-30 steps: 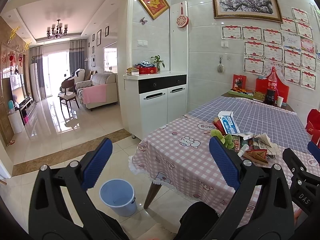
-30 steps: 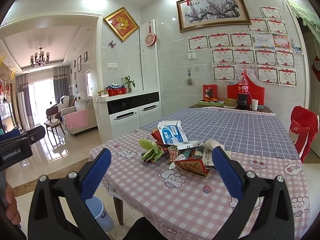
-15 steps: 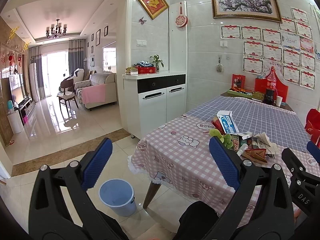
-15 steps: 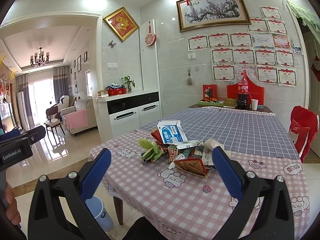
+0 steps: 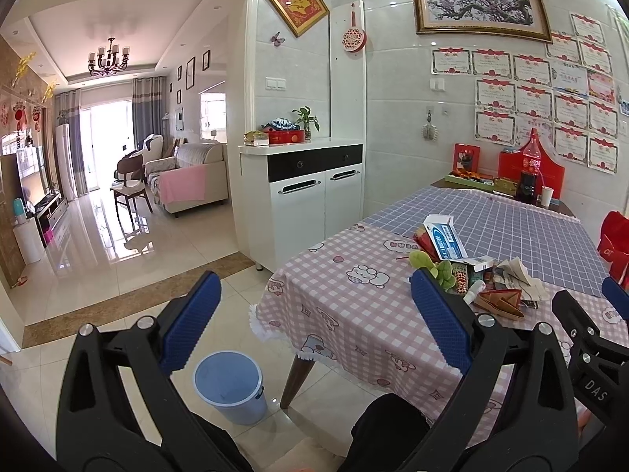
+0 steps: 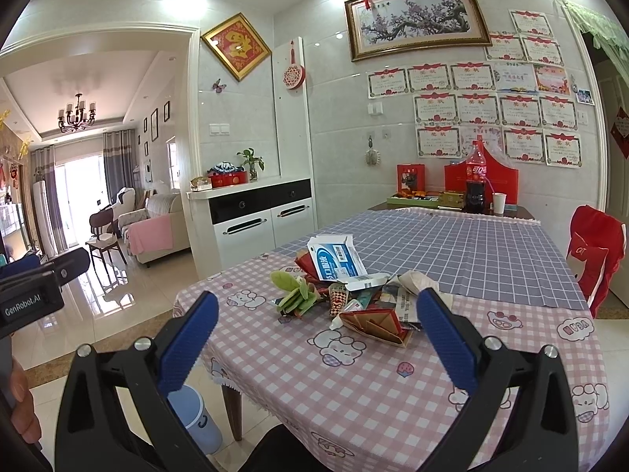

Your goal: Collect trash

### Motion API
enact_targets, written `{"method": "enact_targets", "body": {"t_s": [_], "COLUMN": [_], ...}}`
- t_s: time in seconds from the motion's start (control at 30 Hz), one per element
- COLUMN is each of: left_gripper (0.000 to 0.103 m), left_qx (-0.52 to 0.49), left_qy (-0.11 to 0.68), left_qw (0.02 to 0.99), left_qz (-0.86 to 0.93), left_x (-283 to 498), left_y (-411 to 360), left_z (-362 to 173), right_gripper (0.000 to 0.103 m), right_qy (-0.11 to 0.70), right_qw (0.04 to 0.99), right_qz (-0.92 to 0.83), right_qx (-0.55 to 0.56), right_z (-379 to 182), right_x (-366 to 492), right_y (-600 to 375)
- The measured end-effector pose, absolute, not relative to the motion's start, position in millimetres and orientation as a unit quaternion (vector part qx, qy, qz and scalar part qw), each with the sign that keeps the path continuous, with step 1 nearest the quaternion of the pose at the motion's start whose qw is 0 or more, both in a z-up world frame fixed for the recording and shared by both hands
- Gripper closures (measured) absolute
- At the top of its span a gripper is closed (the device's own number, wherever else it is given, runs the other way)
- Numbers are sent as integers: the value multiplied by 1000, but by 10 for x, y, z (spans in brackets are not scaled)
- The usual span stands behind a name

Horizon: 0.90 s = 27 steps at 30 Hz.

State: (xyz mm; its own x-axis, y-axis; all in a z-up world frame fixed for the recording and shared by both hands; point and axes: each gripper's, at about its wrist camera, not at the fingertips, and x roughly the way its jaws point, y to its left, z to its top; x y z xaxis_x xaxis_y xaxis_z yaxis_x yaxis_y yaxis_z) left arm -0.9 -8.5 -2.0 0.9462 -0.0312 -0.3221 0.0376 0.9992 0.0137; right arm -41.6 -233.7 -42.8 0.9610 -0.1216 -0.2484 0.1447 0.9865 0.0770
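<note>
A heap of paper trash, boxes and wrappers (image 6: 346,295) lies on the pink checked tablecloth (image 6: 314,373), ahead of and between my right gripper's (image 6: 314,338) blue-padded fingers (image 6: 444,338), which are spread wide and hold nothing. My left gripper (image 5: 314,326) is equally spread and empty; the heap sits just past its right finger (image 5: 440,322). A pale blue plastic bin (image 5: 230,385) stands on the tiled floor between the left fingers, beside the table leg.

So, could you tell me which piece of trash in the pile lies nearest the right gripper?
The folded red-and-tan paper packet, at the pile's near edge; the blue-and-white box sits farthest back.
</note>
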Motion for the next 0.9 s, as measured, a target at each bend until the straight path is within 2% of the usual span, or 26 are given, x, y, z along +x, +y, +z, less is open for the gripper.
{"method": "enact_targets", "body": {"t_s": [0.9], "left_gripper": [8], "left_qx": [13], "left_qy": [166], "left_qw": [986], "left_qz": [-21], "left_x": [9], "left_y": [-145], "left_z": [-103], "right_gripper": [4], "right_qy": [131], "right_qw": [988], "right_qz": [-67], "right_qx": [55], "right_z": [-484], "right_x": [-408], "right_y": [-2392]}}
